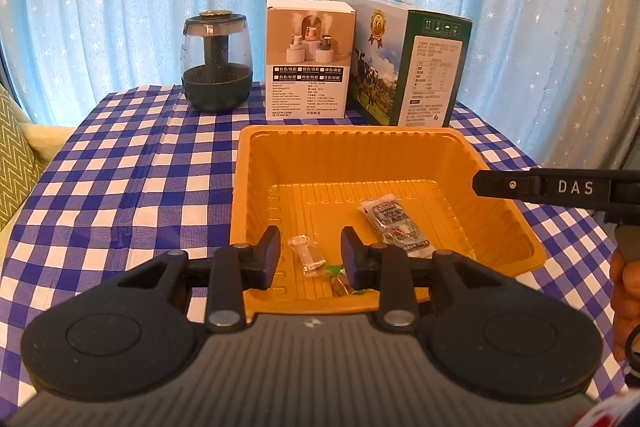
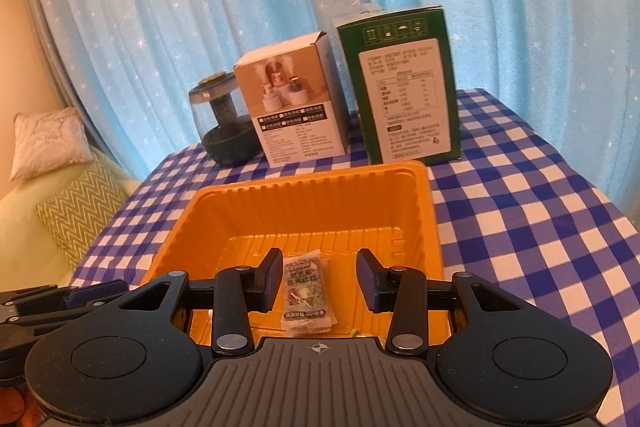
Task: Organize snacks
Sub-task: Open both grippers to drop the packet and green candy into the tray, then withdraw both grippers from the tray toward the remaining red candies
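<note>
Both jaws part-open, empty, above orange tray (image 1: pixel 496 195); snack packet (image 2: pixel 306 301) inside.

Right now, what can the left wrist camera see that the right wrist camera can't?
Only the left wrist view shows the clear-wrapped candy, the green-wrapped candy and the cow picture on the milk box.

Only the right wrist view shows the white cushion by the wall.

Both show the orange tray, the dark snack packet lying in it, the humidifier box, the glass jar and the checked tablecloth. The left gripper and right gripper are both open above the tray.
</note>
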